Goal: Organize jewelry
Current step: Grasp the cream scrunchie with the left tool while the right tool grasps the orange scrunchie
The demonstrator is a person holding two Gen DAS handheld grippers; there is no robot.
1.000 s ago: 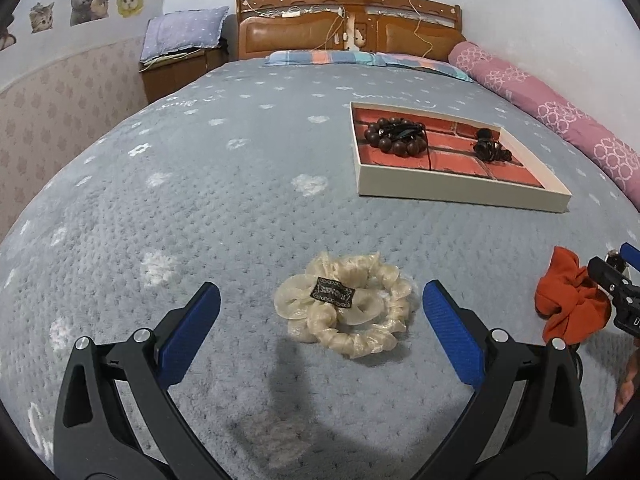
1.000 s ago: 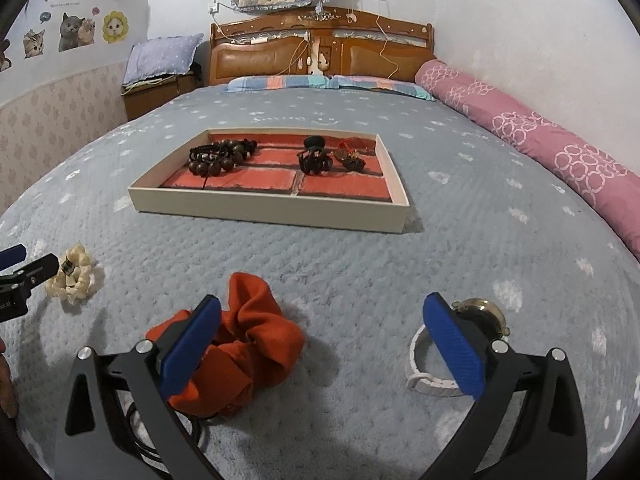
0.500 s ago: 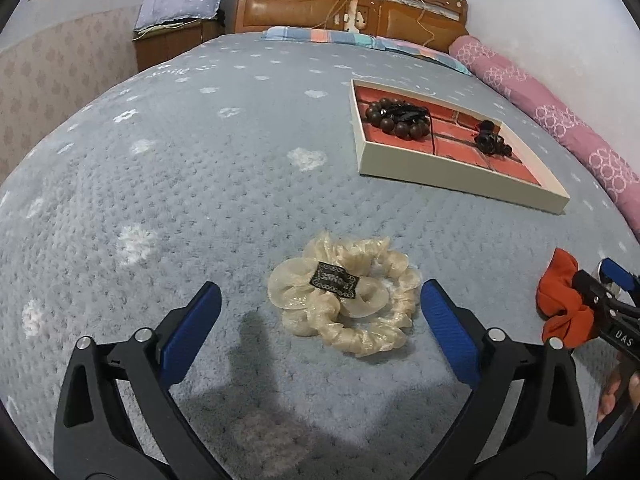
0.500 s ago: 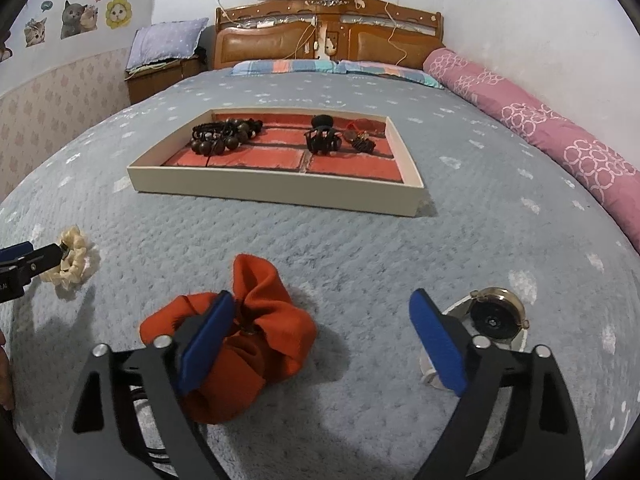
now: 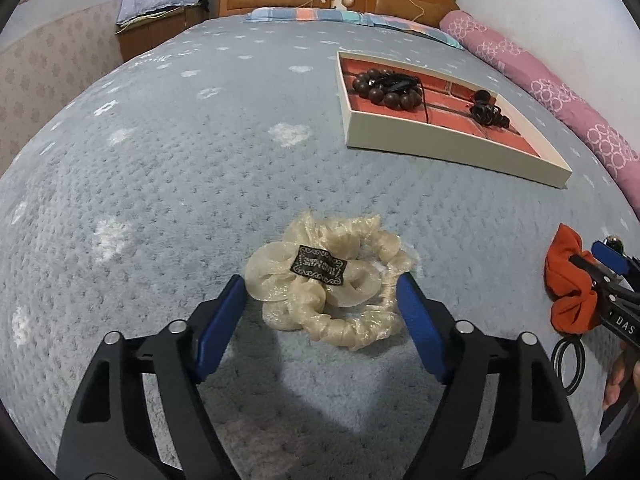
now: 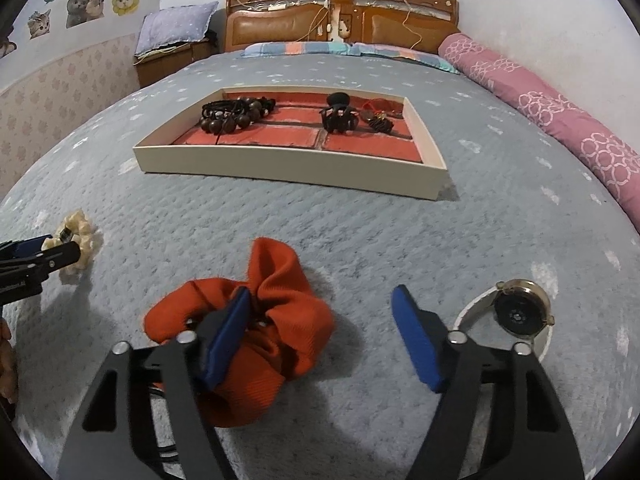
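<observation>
Orange scrunchie (image 6: 256, 320) against right tool (image 6: 320, 332); watch (image 6: 520, 314) beside.

A grey-blue plush bedspread (image 5: 160, 208) is dotted with white paw prints. A cream sheer ruffled scrunchie (image 5: 332, 284) is marked by a black label with pale lettering (unreadable). An orange ribbed fabric scrunchie (image 6: 280, 320) is shown in one plain tone. A cream-walled tray (image 6: 288, 166) is lined in a red brick pattern. Blue pads (image 6: 416, 340) are mounted on black frames.
</observation>
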